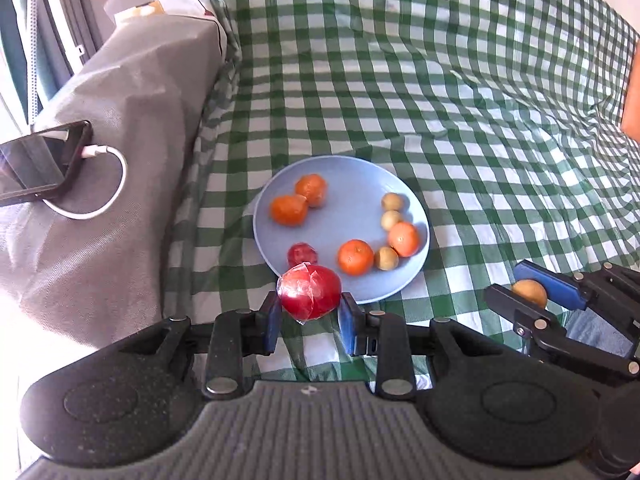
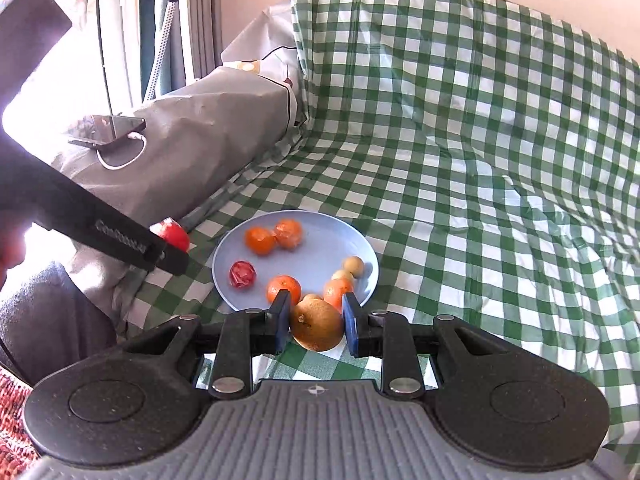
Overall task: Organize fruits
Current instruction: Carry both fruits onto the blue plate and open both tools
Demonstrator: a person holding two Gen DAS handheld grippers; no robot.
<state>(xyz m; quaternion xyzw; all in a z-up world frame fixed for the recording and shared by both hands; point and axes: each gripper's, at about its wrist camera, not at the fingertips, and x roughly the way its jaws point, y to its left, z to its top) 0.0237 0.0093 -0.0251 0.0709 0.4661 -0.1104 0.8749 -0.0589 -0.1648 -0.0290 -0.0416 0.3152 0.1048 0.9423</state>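
A blue plate lies on the green checked cloth with several oranges, small yellow-brown fruits and a small wrapped red fruit. My left gripper is shut on a plastic-wrapped red apple at the plate's near left rim. My right gripper is shut on a brown-yellow fruit at the plate's near edge.
A grey covered block stands to the left with a phone and white charging cable on top. The checked cloth rises up a backrest behind and stretches to the right.
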